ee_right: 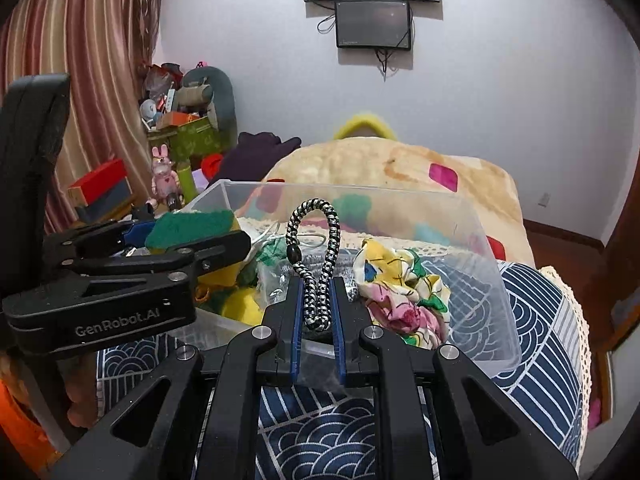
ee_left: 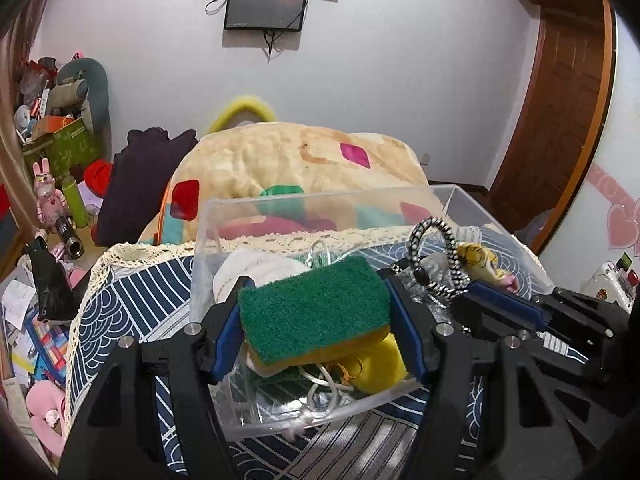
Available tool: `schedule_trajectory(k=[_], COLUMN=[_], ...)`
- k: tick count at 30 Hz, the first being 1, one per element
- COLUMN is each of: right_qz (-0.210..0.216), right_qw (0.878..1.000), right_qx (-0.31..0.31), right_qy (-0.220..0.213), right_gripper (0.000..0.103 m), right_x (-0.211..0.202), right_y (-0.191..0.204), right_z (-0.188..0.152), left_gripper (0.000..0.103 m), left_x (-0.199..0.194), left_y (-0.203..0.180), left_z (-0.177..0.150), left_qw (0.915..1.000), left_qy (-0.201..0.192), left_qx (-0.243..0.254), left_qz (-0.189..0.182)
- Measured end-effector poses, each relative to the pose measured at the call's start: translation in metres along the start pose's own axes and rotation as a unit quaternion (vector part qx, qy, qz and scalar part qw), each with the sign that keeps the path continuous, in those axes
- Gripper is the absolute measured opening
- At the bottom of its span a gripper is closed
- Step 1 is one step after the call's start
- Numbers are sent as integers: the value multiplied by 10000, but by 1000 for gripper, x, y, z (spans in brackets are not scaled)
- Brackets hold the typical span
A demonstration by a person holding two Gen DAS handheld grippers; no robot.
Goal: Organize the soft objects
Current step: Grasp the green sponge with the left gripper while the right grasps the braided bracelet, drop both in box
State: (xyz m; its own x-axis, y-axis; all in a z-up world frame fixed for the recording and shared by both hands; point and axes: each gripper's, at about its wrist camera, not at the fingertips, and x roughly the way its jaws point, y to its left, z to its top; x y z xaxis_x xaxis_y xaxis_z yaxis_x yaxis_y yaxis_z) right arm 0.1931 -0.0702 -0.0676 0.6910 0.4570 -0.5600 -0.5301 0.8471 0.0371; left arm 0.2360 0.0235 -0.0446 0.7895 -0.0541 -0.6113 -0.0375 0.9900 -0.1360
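My left gripper [ee_left: 316,312] is shut on a green-and-yellow scouring sponge [ee_left: 316,308] and holds it over the near left part of a clear plastic bin [ee_left: 280,204]. My right gripper [ee_right: 316,300] is shut on a black-and-white braided cord loop [ee_right: 316,240] that stands up between its fingers, at the bin's near edge [ee_right: 500,280]. The loop also shows in the left wrist view [ee_left: 436,256]. In the bin lie a floral cloth [ee_right: 404,288], a yellow soft item [ee_left: 380,368], white cloth [ee_left: 256,272] and white string.
The bin rests on a blue-and-white patterned cloth with a lace edge [ee_right: 540,320]. Behind it lies a cream blanket with coloured patches [ee_left: 300,160]. A dark garment [ee_left: 136,184] and cluttered toys and boxes [ee_left: 52,128] sit at the left. A wooden door [ee_left: 560,100] is at the right.
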Motion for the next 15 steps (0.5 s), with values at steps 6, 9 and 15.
schedule_trajectory(k=[6, 9, 15], right_qz=[-72, -53, 152], right_qw=[10000, 10000, 9998], right_qx=[-13, 19, 97], right_qy=[20, 18, -17], right_gripper=[18, 25, 29], right_x=[-4, -6, -14], right_y=[0, -2, -5], right_z=[2, 3, 0], left_gripper=[75, 79, 80], left_x=[5, 0, -17], left_y=[-2, -3, -2], left_z=[-4, -6, -17], left_qw=[9998, 9998, 10000], left_qy=[151, 118, -20], left_qx=[119, 141, 62], left_qz=[43, 40, -25])
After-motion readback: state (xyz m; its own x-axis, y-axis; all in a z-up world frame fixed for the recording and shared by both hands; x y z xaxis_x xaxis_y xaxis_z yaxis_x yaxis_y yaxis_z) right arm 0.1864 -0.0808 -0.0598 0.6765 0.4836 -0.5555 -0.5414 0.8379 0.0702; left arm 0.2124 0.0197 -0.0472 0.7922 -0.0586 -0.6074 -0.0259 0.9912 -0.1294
